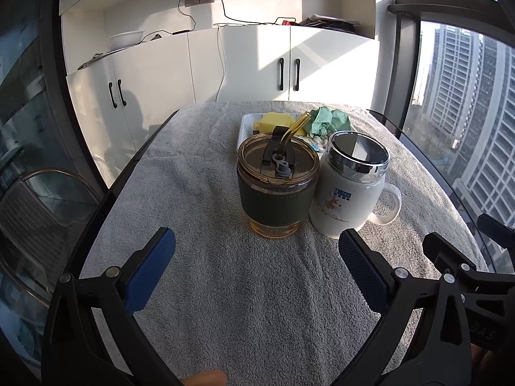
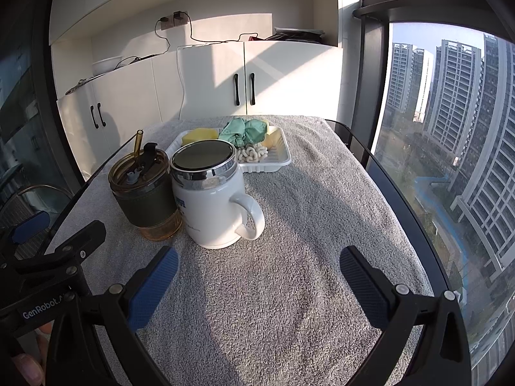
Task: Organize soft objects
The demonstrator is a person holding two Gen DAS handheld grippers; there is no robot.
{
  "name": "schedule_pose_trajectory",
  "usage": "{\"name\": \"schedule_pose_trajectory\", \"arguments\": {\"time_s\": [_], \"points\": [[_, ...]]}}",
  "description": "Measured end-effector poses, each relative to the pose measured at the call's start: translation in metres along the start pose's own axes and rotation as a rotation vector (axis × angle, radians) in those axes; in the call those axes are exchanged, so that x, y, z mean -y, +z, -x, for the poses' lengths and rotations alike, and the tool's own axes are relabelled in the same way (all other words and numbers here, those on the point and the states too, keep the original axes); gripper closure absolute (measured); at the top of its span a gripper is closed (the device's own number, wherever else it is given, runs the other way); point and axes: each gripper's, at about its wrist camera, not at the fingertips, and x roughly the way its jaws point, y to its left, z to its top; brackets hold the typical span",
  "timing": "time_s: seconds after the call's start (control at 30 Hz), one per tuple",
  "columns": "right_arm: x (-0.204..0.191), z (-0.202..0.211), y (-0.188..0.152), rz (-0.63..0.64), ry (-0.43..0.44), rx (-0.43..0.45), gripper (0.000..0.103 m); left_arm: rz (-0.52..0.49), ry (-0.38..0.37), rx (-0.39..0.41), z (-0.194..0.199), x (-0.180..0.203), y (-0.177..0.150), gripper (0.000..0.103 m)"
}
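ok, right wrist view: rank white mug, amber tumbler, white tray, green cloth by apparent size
1. White mug, nearest the camera, which inflates it.
2. White tray and amber tumbler: too close to rank; the mug hides part of each.
3. Green cloth, smallest and farthest.

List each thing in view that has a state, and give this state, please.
left gripper: open, empty
right gripper: open, empty
amber tumbler: upright, lid on, straw in
white mug: upright, lid on
white tray: holds soft things
green cloth: crumpled, in tray
cabinet doors: closed
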Motion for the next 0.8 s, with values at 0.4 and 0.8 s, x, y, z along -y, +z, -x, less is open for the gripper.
{"name": "schedule_pose_trajectory", "arguments": {"time_s": [0.4, 0.8], "points": [[0.0006, -0.0002, 0.0001, 0.0, 0.001, 0.0, 0.0, 0.007, -0.005, -0.002, -0.0007, -0.0012, -0.0006, 0.0], [0.0011, -0.0023, 0.0003, -0.003, -0.001, -0.002, 0.0, 0.009, -0.012, -0.011, -0.0029, -0.002, -0.001, 0.0]]}}
